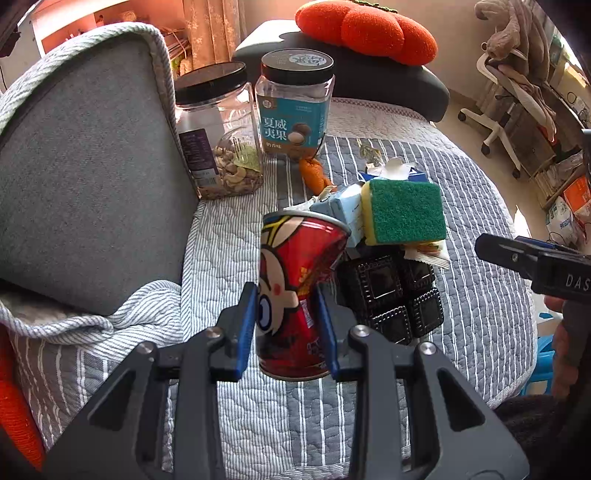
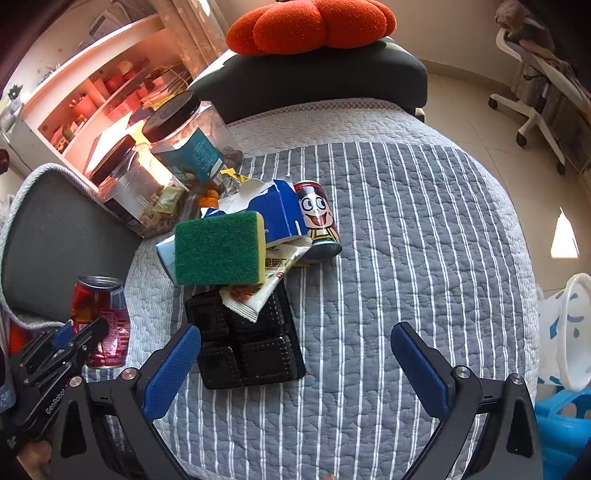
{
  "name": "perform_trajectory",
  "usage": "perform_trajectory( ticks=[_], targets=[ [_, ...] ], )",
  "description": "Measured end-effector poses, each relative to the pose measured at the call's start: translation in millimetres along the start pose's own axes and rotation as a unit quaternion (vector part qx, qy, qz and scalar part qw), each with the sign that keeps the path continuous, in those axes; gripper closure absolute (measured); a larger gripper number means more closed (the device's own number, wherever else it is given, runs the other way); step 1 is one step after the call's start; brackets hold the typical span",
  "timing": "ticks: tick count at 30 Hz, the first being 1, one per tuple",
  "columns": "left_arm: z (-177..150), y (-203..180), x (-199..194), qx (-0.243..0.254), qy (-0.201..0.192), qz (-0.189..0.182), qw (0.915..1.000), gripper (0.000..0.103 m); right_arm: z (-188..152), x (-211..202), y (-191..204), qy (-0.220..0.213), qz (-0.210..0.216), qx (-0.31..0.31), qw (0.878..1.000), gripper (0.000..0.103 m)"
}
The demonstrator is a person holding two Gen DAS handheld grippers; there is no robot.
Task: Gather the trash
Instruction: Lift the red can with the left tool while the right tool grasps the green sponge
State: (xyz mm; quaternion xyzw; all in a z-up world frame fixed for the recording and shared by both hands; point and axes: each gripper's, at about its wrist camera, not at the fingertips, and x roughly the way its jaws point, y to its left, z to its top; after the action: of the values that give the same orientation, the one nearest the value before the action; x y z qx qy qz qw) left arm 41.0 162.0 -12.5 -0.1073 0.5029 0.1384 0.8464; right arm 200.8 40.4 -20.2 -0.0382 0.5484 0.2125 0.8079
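My left gripper [image 1: 286,325] is shut on a dented red cartoon can [image 1: 295,288], which stands upright on the striped quilt; it also shows in the right wrist view [image 2: 99,321]. My right gripper [image 2: 295,365] is open and empty above the quilt, near a black plastic tray [image 2: 243,343]. On the tray lie a snack wrapper [image 2: 266,280] and a green-and-yellow sponge [image 2: 218,251]. Behind them are a torn blue carton [image 2: 280,210] and a second red can [image 2: 317,221].
Two clear jars with black lids [image 1: 221,133] [image 1: 295,103] stand at the back by a grey cushion [image 1: 85,177]. An orange pumpkin pillow [image 2: 310,22] sits on a dark stool. A white bin [image 2: 565,332] stands right of the quilt edge.
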Motion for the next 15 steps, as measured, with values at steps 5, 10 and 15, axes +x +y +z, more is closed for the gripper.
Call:
perform_trajectory(
  ticks=[5,10,15],
  targets=[
    [3.4,16.7,-2.0,-0.017,0.003,0.001,0.9999,0.069,24.4,31.9,39.4,0.019,0.008,-0.014,1.000,0.000],
    [3.8,22.1,-1.0,-0.025,0.008,-0.012,0.9996,0.069,34.6,54.8,59.0,0.026,-0.026,-0.016,0.999,0.000],
    [3.6,24.4,0.3,-0.029,0.010,-0.012,0.9995,0.069,35.7,78.0,58.3,0.045,-0.048,-0.006,0.998,0.000]
  ],
)
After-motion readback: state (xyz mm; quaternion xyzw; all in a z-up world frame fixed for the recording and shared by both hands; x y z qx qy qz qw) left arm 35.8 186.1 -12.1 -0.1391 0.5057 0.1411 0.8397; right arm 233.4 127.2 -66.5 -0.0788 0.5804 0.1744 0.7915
